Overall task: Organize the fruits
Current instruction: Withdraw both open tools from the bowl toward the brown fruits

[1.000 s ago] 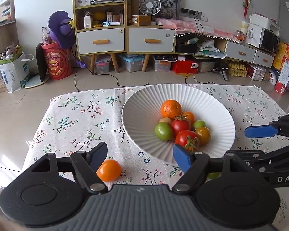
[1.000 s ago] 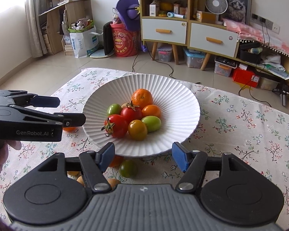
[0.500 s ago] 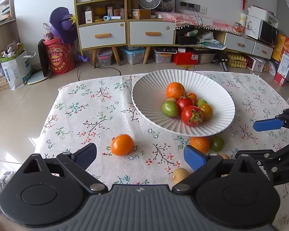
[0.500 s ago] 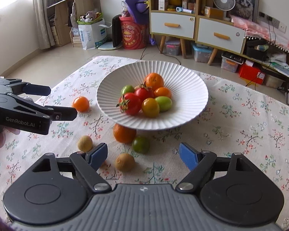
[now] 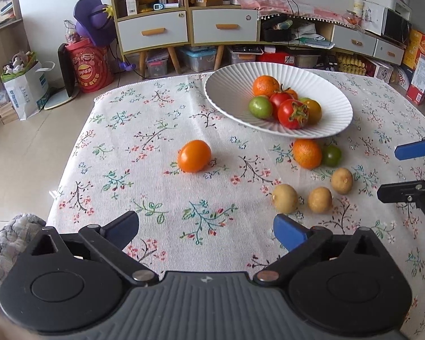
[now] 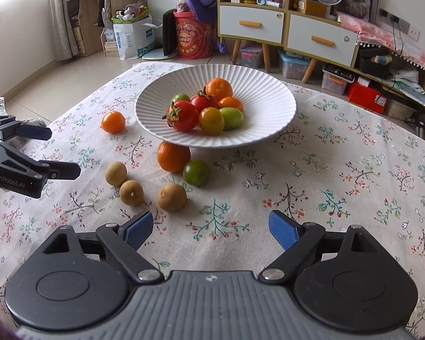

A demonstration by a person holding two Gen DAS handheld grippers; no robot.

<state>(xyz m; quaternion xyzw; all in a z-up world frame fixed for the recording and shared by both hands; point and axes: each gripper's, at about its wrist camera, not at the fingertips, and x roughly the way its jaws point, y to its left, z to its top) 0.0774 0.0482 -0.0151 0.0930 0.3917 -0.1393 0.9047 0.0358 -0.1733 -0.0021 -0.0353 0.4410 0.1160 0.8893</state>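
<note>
A white ribbed bowl [image 5: 229,90] [image 6: 263,96] on the floral tablecloth holds an orange, red, green and yellow tomatoes. On the cloth lie an orange tomato [image 5: 194,155] [image 6: 113,122], an orange [image 5: 307,153] [image 6: 173,155], a green tomato [image 5: 331,155] [image 6: 195,172] and three small brown fruits [image 5: 285,195] [image 6: 171,197]. My left gripper [image 5: 205,231] is open and empty, low over the near cloth. My right gripper [image 6: 209,229] is open and empty, just short of the brown fruits. Each gripper shows in the other's view [image 5: 405,170] [image 6: 56,153].
The floral tablecloth [image 6: 340,170] covers a low table; its left edge drops to a tiled floor [image 5: 19,153]. Cabinets, boxes and a red drum [image 5: 92,68] stand beyond the far edge. A grey quilted cloth [image 5: 8,238] lies at the near left corner.
Both grippers have pulled back and up from the bowl. The loose fruits in front of the bowl have come into full view. Both stay open.
</note>
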